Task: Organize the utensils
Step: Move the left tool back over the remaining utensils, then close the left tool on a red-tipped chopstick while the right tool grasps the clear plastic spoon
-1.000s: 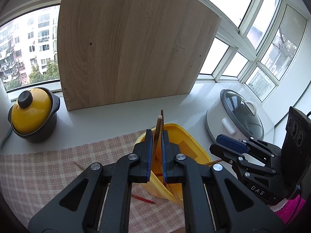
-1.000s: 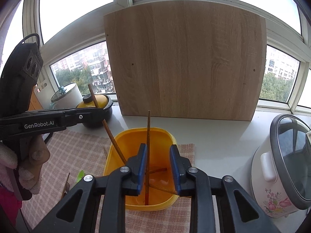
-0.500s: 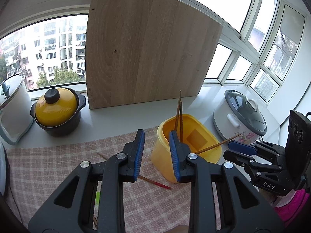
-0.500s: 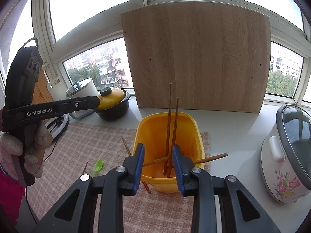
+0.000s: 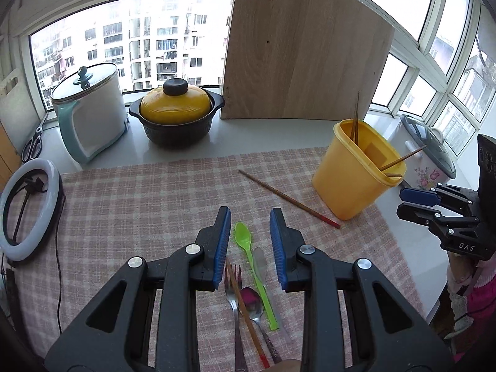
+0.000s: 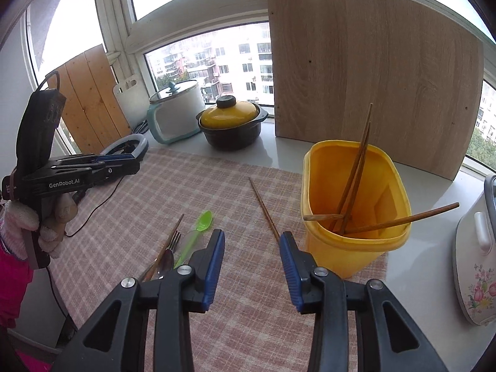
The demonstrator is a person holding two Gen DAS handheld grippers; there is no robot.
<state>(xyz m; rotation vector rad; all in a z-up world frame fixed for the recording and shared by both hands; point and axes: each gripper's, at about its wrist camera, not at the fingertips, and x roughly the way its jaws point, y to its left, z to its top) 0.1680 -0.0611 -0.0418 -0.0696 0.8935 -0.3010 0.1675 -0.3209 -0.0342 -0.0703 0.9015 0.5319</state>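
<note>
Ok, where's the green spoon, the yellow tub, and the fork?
green spoon (image 5: pixel 242 235): left wrist view, on its bowl.
yellow tub (image 6: pixel 328 255): right wrist view, on its front wall.
fork (image 5: pixel 235 291): left wrist view, just below its tines.

Bright daylight floods from the windows (image 5: pixel 130 40) beyond the tongs, overexposed; soft shadows, fisheye-bent edges, sharp focus

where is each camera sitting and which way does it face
Left wrist: on the left gripper, open, looking down its fingers at the green spoon and fork; the right gripper shows at right.
Right wrist: on the right gripper, open, facing the yellow bin; the left gripper and gloved hand show at left.
Shared: bin, loose chopstick, checked cloth.
</note>
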